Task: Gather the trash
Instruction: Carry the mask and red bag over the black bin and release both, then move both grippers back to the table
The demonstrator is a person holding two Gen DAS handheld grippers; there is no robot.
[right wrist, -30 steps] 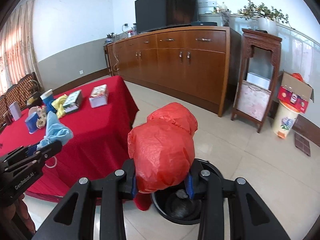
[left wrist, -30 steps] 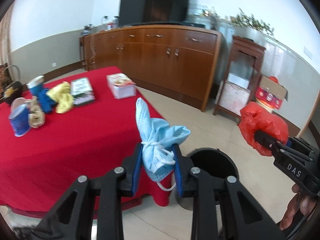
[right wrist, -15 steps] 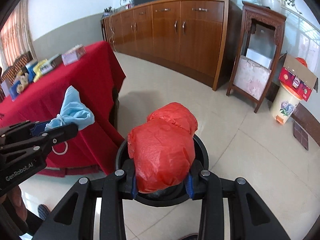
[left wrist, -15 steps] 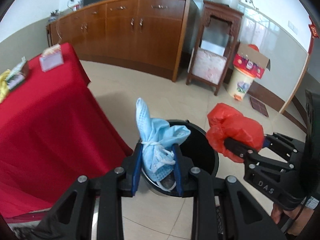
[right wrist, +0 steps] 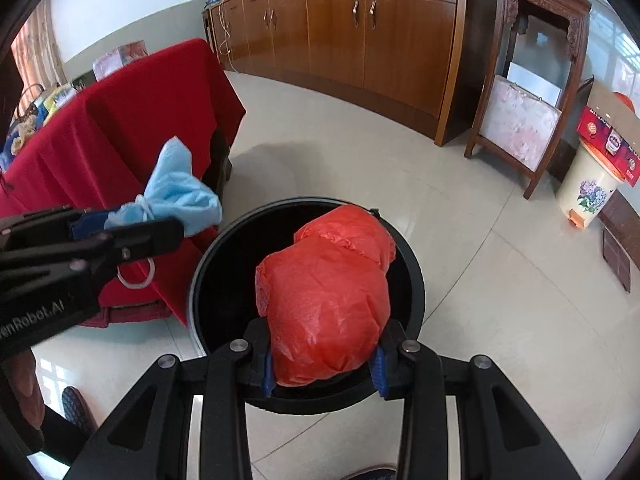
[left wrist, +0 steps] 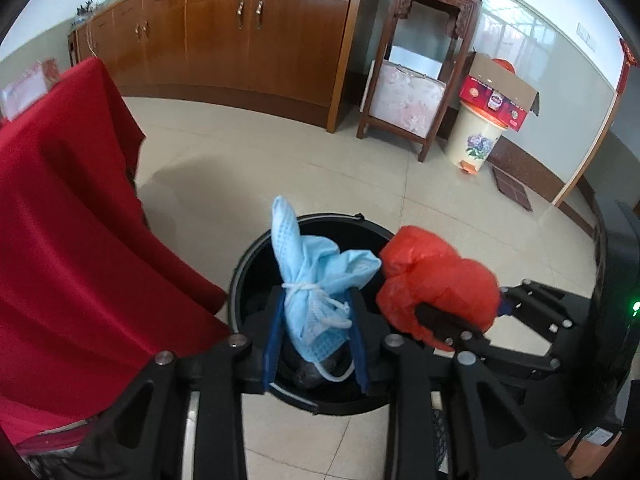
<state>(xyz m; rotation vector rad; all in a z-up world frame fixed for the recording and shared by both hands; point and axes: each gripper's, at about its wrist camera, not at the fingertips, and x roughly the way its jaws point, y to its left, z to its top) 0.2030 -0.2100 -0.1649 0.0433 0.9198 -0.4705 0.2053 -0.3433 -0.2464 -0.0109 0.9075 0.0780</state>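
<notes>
My left gripper [left wrist: 316,340] is shut on a bundled light-blue face mask [left wrist: 316,280] and holds it over the open black trash bin [left wrist: 248,256] on the floor. My right gripper [right wrist: 322,364] is shut on a crumpled red plastic bag [right wrist: 328,300] and holds it over the same bin [right wrist: 412,276]. In the left wrist view the red bag [left wrist: 436,280] hangs just right of the mask. In the right wrist view the mask [right wrist: 176,192] and left gripper [right wrist: 132,224] sit left of the bin. Dark trash lies at the bin's bottom.
A table with a red cloth [left wrist: 60,240] stands close on the left of the bin, with items on top [right wrist: 52,96]. A wooden sideboard [left wrist: 256,28], a small wooden stand [left wrist: 420,72] and a cream pedal bin with a cardboard box [left wrist: 480,136] line the far wall.
Both grippers have swung away from the table and tilted down, coming over the black bin. Each still holds its item: the mask in the left, the red bag in the right.
</notes>
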